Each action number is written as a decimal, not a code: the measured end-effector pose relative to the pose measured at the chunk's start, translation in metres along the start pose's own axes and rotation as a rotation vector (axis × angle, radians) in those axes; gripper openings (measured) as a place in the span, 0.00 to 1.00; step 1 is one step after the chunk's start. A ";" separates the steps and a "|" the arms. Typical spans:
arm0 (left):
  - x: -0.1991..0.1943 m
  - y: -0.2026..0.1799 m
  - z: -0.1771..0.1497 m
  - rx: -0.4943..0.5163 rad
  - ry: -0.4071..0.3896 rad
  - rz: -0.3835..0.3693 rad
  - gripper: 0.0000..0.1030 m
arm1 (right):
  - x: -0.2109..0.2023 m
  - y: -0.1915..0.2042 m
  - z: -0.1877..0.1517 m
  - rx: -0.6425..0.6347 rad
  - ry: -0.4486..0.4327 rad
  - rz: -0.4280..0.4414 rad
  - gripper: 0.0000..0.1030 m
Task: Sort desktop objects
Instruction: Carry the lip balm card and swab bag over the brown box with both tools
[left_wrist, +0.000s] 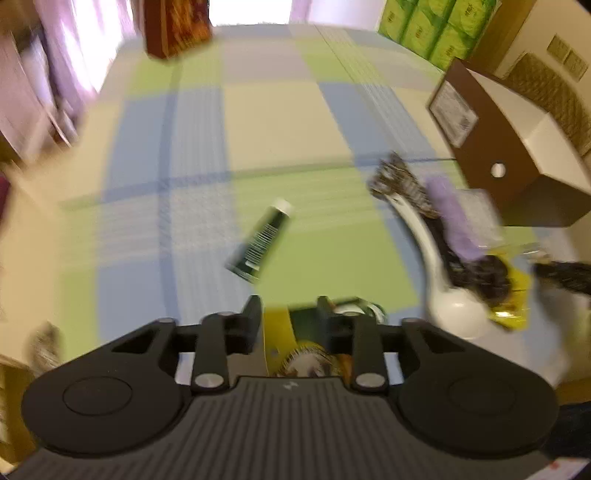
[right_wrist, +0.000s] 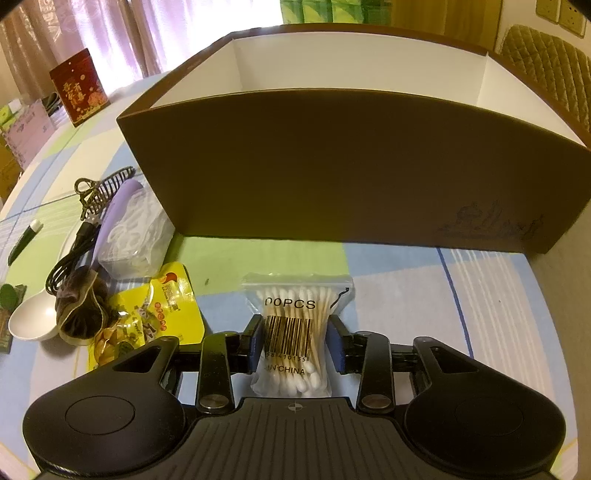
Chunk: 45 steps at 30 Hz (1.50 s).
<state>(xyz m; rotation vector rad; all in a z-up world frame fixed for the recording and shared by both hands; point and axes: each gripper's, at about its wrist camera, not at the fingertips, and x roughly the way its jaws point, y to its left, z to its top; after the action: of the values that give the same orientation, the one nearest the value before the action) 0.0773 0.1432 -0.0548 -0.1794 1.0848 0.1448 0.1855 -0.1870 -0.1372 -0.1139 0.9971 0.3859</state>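
Cotton-swab bag (right_wrist: 297, 328), crinkly clear plastic, brown box (right_wrist: 332, 162)

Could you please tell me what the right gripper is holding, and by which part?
The right gripper holds a bag of cotton swabs, its pads pressing on the two sides at the barcode, about mid-height.

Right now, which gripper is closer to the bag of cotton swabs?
Right. The right gripper has the swab bag between its fingers, in front of the brown box. The left gripper is off past the white spoon, over a yellow packet.
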 end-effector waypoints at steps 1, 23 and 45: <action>-0.005 -0.002 0.001 0.029 -0.008 0.036 0.29 | 0.000 0.000 0.000 -0.004 0.000 -0.001 0.35; 0.047 -0.067 -0.022 0.070 0.072 0.071 0.28 | -0.004 0.001 -0.006 -0.064 -0.021 0.004 0.24; -0.034 -0.199 0.079 0.451 -0.260 -0.105 0.28 | -0.098 -0.044 0.037 -0.049 -0.127 0.076 0.23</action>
<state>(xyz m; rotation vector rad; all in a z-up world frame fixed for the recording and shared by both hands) 0.1705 -0.0351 0.0258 0.1841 0.8220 -0.1682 0.1838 -0.2437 -0.0384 -0.0945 0.8682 0.4817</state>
